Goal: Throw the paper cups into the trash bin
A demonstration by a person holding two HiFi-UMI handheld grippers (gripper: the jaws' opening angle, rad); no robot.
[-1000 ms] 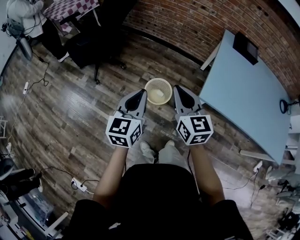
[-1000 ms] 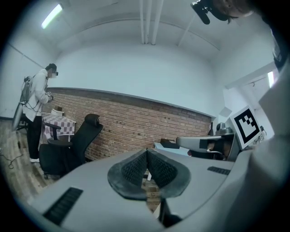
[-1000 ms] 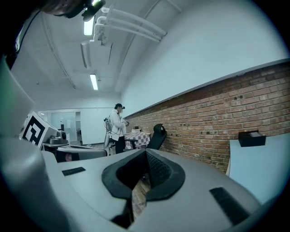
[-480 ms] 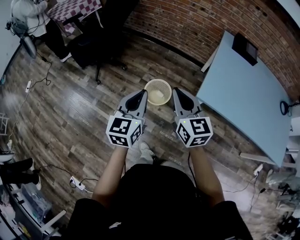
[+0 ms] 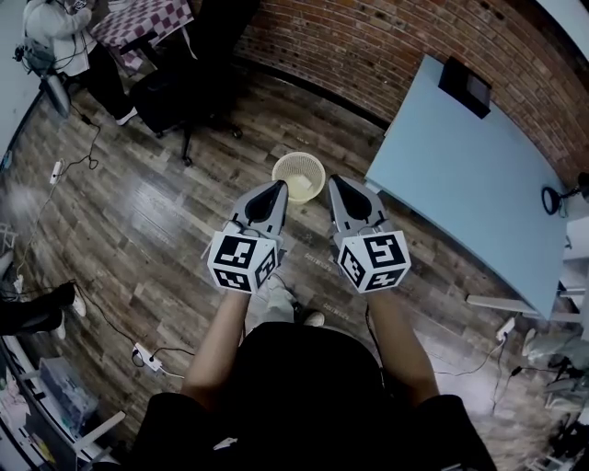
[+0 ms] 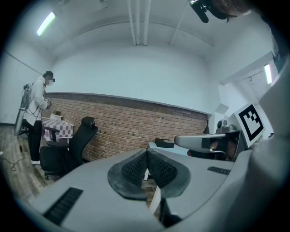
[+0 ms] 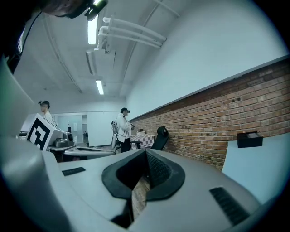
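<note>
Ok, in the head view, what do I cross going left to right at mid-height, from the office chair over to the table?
Black office chair → left gripper → wicker trash bin → right gripper → light blue table.

Two grippers show: the left gripper [image 5: 277, 188] and the right gripper [image 5: 334, 183]. Each carries one cube, so there are two, the left marker cube [image 5: 242, 260] and the right marker cube [image 5: 374, 260]. One trash bin [image 5: 298, 155] stands just beyond the tips; the pale contents [image 5: 304, 189] inside it are too small to count.

On the right is one pale blue table [image 5: 460, 175], with one black box [image 5: 463, 85] at its far end. Far left are one black office chair [image 5: 179, 97] and one checkered table [image 5: 138, 18].

Two other people show: one person [image 5: 55, 23] at the far left, and one leg [image 5: 37, 311] at the near left edge. Two white power strips lie on the floor at left, the near power strip [image 5: 147, 355] and the far power strip [image 5: 52, 170].
</note>
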